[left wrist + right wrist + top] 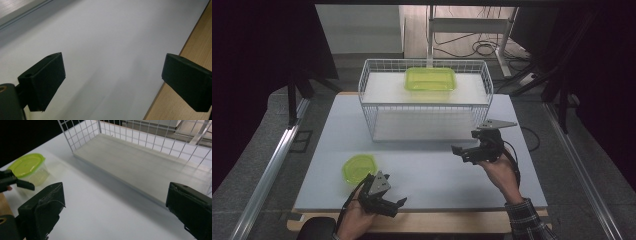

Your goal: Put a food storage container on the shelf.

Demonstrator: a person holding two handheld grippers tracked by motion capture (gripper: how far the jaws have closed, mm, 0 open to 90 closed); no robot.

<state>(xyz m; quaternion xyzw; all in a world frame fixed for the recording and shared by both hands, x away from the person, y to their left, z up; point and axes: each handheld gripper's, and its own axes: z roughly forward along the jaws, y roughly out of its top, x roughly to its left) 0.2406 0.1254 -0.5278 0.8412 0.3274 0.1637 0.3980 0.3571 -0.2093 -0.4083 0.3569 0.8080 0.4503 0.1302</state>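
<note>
A small clear tub with a lime-green lid [357, 167] [30, 170] stands on the white table top [432, 175] at the front left. My left gripper [396, 207] [112, 80] hovers just right of it, near the front edge, open with nothing between its jaws. A rectangular lime-green container [430, 79] rests on the upper shelf of a white wire rack [372, 107]. My right gripper [464, 141] [115, 207] is held in front of the rack's right part, open and empty, facing the lower shelf [140, 167]. The left gripper's tip [15, 182] shows beside the tub.
The wooden table edge [197, 42] runs under the white top along the front. A metal rail [272, 170] lies on the floor at the left, and desk legs with cables [477, 47] stand behind the rack.
</note>
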